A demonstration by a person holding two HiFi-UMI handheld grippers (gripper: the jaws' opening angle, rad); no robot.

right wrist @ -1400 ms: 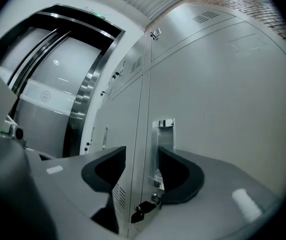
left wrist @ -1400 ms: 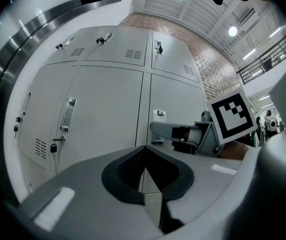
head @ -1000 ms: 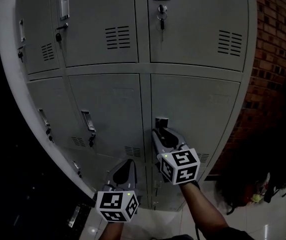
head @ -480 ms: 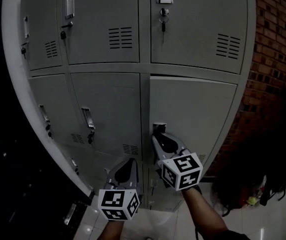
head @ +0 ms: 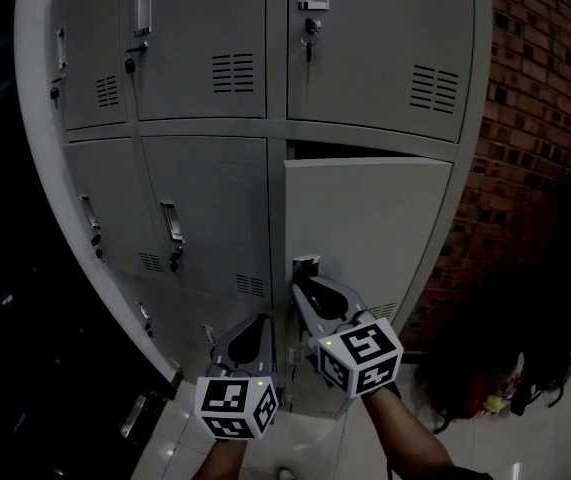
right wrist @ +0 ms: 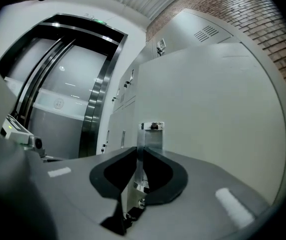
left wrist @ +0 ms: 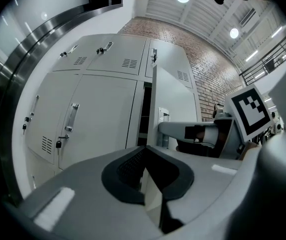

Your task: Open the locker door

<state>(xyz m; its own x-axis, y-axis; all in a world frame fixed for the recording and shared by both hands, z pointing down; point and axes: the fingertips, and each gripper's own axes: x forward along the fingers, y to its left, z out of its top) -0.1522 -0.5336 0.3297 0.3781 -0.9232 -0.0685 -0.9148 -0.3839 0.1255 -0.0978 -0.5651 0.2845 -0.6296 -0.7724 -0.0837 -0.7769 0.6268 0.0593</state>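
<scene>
A person works a grey steel locker bank (head: 205, 198) with a two-jaw tool in each hand. The right tool (head: 301, 282) has its jaws closing on the handle (head: 305, 266) of the locker door (head: 365, 228), and the dark pads pinch the upright metal plate between them. That door sits in the lower of the two rows in sight, at the right edge of the bank beside a brick wall (head: 535, 118). It stands ajar, swung out from the frame on its handle side, with a dark gap (head: 365, 151) showing along its top. The person's bare forearm (head: 405, 438) runs down from the right tool's marker cube (head: 357, 353) towards the pale tiled floor (head: 315, 448).

The left tool (head: 259, 320) hangs lower and to the left, in front of the bottom of the bank. Its jaws are pressed together with nothing between them, and it touches neither the door nor the handle. It points at the open edge of the door.

The neighbouring doors are all flush and closed. Keys (head: 308, 30) hang from the lock of the door directly above.
</scene>
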